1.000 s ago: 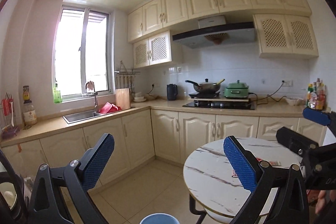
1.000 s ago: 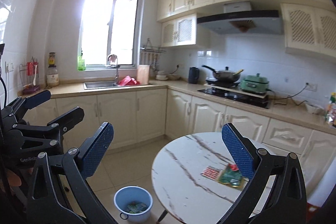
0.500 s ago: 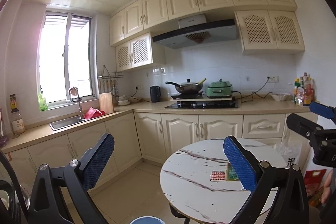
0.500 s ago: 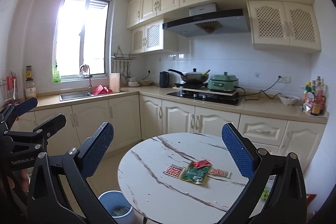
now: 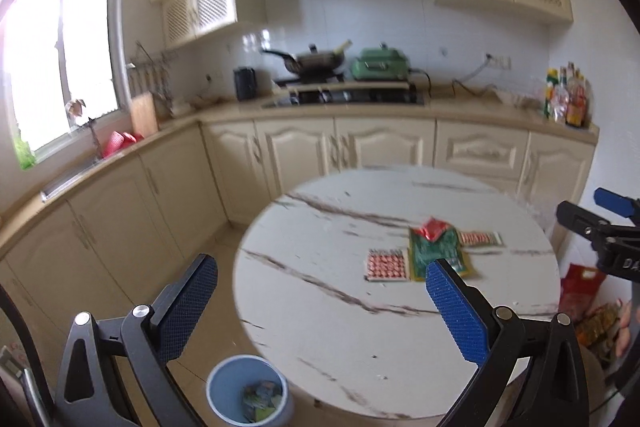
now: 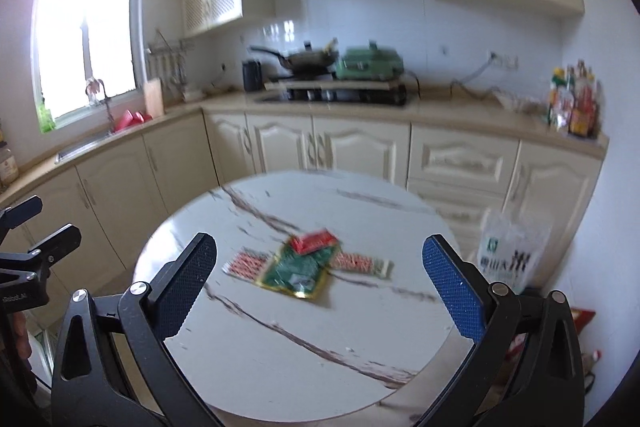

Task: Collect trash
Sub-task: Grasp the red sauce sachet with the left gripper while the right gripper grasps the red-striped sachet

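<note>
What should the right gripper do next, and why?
Probably lower the open right gripper toward the green wrapper on the marble table: it lies between the fingers' line of sight, uncollected, while the blue bin waits on the floor.

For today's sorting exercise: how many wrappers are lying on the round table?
3, possibly 4: a green packet in the middle, a red-patterned wrapper on its left, another on its right. A small red piece lies on the green packet's far end; blur hides whether it is separate.

Glossy marble-look table, shiny foil wrapper
</note>
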Demonstrator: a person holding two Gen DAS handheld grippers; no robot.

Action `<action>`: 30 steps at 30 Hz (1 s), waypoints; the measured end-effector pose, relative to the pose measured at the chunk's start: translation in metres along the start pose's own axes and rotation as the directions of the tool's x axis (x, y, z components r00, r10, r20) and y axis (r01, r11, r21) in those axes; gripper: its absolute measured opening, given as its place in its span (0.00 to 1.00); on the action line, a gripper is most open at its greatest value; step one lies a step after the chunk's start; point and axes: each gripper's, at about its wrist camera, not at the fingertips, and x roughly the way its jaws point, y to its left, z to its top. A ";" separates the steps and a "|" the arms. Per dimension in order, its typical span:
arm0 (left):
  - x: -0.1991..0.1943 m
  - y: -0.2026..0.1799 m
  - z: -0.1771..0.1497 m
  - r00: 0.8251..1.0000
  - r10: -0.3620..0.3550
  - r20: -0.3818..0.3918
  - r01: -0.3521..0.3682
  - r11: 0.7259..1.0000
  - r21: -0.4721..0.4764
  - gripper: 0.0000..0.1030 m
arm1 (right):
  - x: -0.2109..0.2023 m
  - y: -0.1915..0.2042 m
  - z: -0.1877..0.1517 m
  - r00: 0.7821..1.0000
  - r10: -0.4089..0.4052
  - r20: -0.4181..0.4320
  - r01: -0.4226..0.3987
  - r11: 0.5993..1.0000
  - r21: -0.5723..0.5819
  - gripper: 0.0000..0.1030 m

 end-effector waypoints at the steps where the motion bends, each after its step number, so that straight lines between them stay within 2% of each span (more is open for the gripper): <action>1: 0.013 -0.003 0.003 1.000 -0.015 -0.026 0.016 1.000 0.007 0.99 | 0.016 -0.007 -0.005 0.999 -0.013 -0.034 0.013 1.000 -0.002 1.00; 7: 0.089 -0.023 0.034 0.983 -0.085 -0.161 0.090 0.996 0.022 0.99 | 0.093 -0.049 -0.031 0.976 -0.065 -0.210 0.055 0.997 -0.052 1.00; 10: 0.115 -0.028 0.049 0.974 -0.109 -0.200 0.117 0.993 0.027 0.99 | 0.131 -0.066 -0.037 0.957 -0.057 -0.284 0.036 0.996 -0.078 1.00; 14: 0.153 -0.030 0.069 0.959 -0.141 -0.247 0.152 0.988 0.026 0.99 | 0.175 -0.073 -0.038 0.934 -0.007 -0.357 -0.046 0.989 -0.138 1.00; 18: 0.186 -0.038 0.087 0.953 -0.144 -0.268 0.166 0.984 0.063 0.99 | 0.212 -0.070 -0.038 0.915 -0.006 -0.404 -0.094 0.970 -0.226 1.00; 22: 0.218 -0.054 0.105 0.945 -0.159 -0.287 0.196 0.975 0.105 0.99 | 0.242 -0.071 -0.041 0.889 0.045 -0.456 -0.173 0.955 -0.242 0.94; 25: 0.240 -0.070 0.110 0.939 -0.167 -0.301 0.216 0.966 0.139 0.99 | 0.250 -0.078 -0.040 0.885 0.094 -0.456 -0.202 0.960 -0.193 0.84; 27: 0.256 -0.082 0.116 0.933 -0.176 -0.313 0.237 0.957 0.168 0.99 | 0.249 -0.083 -0.038 0.892 0.101 -0.440 -0.199 0.963 -0.183 0.58; 28: 0.265 -0.089 0.119 0.928 -0.185 -0.324 0.250 0.952 0.174 0.99 | 0.248 -0.085 -0.036 0.894 0.106 -0.436 -0.201 0.963 -0.178 0.53; 30: 0.282 -0.100 0.120 0.924 -0.181 -0.336 0.252 0.950 0.183 0.99 | 0.249 -0.088 -0.033 0.893 0.102 -0.438 -0.194 0.966 -0.170 0.28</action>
